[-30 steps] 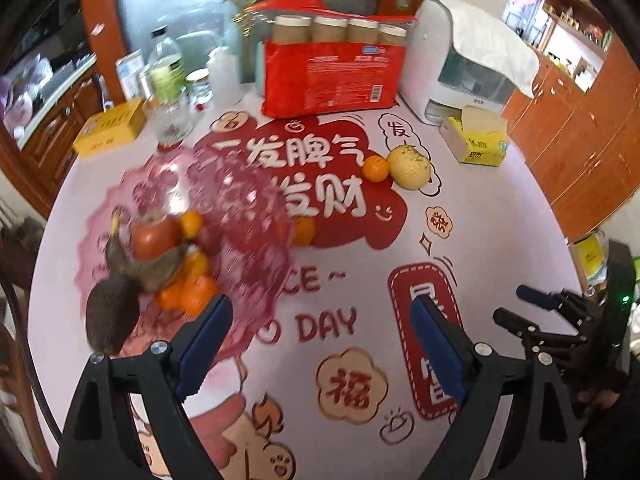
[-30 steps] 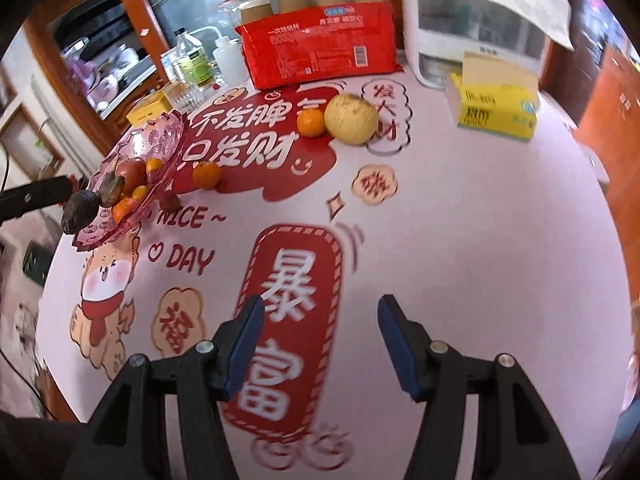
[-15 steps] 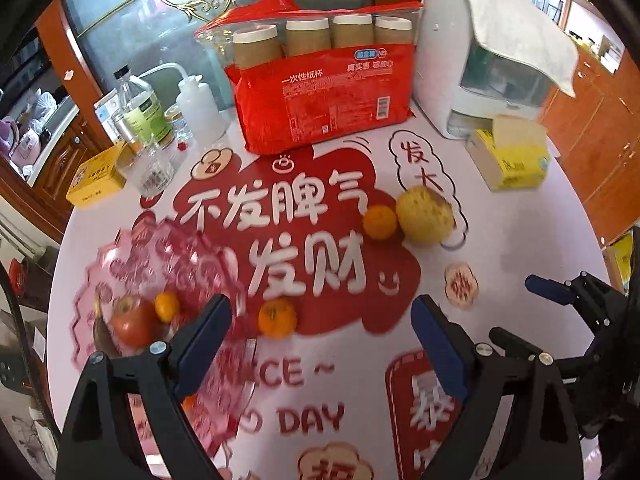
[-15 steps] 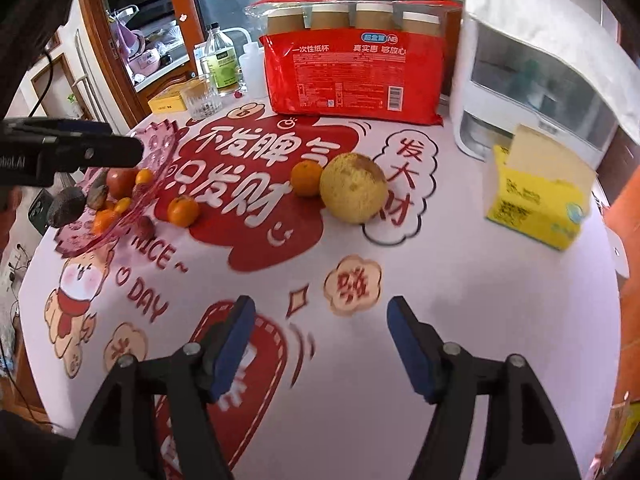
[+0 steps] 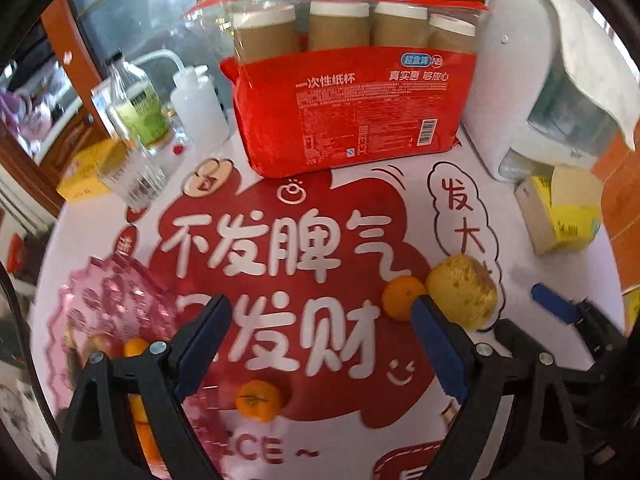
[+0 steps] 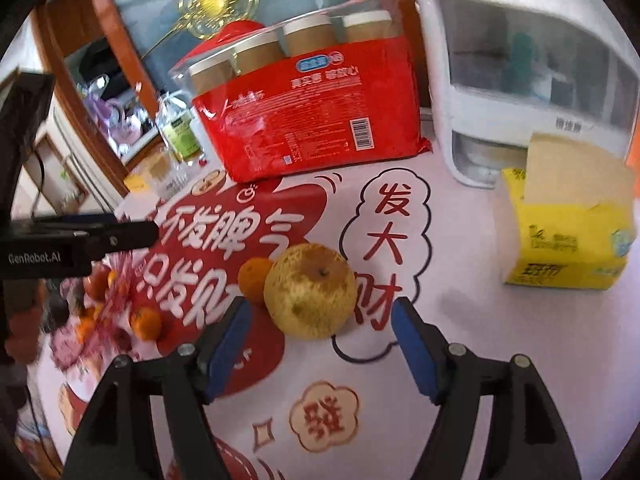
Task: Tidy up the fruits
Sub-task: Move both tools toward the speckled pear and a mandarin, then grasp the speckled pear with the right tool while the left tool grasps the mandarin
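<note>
- The bench [image 6: 460, 360] carries a white cloth printed with red characters, with all the fruit on it.
- A red pack of paper cups [image 5: 352, 108] stands at the back, beside a white appliance [image 6: 520, 80] and a yellow tissue box [image 6: 568, 248].
- The pink fruit bowl [image 5: 112, 304] sits at the left edge and holds an apple and some small oranges, partly hidden.
- The left hand-held gripper [image 5: 320, 344] hangs above the cloth, fingers wide apart, holding and touching nothing; one loose orange [image 5: 259, 399] lies on the cloth below the gap.
- The right hand-held gripper [image 6: 320, 340] has just been opening its jaws; they stand apart with nothing clamped, the tips just short of the yellow pear [image 6: 310, 290], which lies on the bench untouched.
- A small orange [image 6: 254, 280] touches the pear's left side.
- Another orange [image 6: 146, 322] lies just beside the bowl.
</note>
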`<state>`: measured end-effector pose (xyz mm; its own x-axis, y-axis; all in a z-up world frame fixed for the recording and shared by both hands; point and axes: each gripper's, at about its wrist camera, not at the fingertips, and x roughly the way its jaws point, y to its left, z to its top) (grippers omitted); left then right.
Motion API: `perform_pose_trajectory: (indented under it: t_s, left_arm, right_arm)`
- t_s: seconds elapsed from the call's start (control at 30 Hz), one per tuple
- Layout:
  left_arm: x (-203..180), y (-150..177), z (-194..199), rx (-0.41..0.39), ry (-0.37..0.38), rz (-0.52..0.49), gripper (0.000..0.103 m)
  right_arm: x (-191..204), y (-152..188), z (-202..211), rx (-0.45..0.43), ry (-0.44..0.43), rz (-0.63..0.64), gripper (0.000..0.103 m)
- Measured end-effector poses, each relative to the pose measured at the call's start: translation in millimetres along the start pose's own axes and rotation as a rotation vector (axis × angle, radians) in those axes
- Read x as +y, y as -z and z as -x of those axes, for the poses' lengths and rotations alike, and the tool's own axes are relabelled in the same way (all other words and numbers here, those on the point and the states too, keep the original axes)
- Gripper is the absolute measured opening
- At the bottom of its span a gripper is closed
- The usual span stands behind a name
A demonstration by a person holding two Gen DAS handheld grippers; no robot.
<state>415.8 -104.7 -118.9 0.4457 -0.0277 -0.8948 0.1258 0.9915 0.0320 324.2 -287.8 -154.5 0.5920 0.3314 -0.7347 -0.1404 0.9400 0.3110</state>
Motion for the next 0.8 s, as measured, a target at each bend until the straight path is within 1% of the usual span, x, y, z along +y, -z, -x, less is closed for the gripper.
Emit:
perform_pose_trajectory:
  t_s: [0.1, 0.2, 0.23, 0.3, 0.37, 0.47, 0.57, 0.73, 0.8]
  left_arm:
    - [-5, -1, -16, 0.027, 0.021, 0.007, 0.09]
    - [-8, -1, -32, 0.056, 0.058, 0.015, 0.09]
    - [-9, -1, -39, 0.063, 0.082, 0.017, 0.09]
    - [-10, -1, -49, 0.08, 0.101, 0.016, 0.089]
    - [-11, -1, -59, 0.101, 0.117, 0.022, 0.083]
    - [-12, 1, -73, 0.135, 0.16, 0.045, 0.078]
    - [-14, 3, -85, 0.158, 0.203, 0.055, 0.075]
    - [-18, 4, -97, 0.184, 0.26, 0.08, 0.073]
    - [-19, 5, -100, 0.179, 0.281, 0.094, 0.071]
  right_arm:
    - [-7, -1, -9, -0.002, -0.033, -0.045, 0.073]
    - [-9, 0, -17, 0.019, -0.022, -0.044, 0.073]
    - [-9, 1, -19, 0.024, -0.017, -0.048, 0.073]
    - [-9, 3, -21, 0.027, -0.025, -0.054, 0.073]
    - [-10, 4, -23, 0.026, -0.03, -0.054, 0.073]
    - [-10, 6, -30, 0.019, -0.044, -0.042, 0.073]
    - [-12, 8, -39, 0.03, -0.053, -0.028, 0.073]
    - [-12, 11, -44, 0.02, -0.085, -0.022, 0.073]
    - [-11, 11, -46, 0.012, -0.089, -0.016, 0.073]
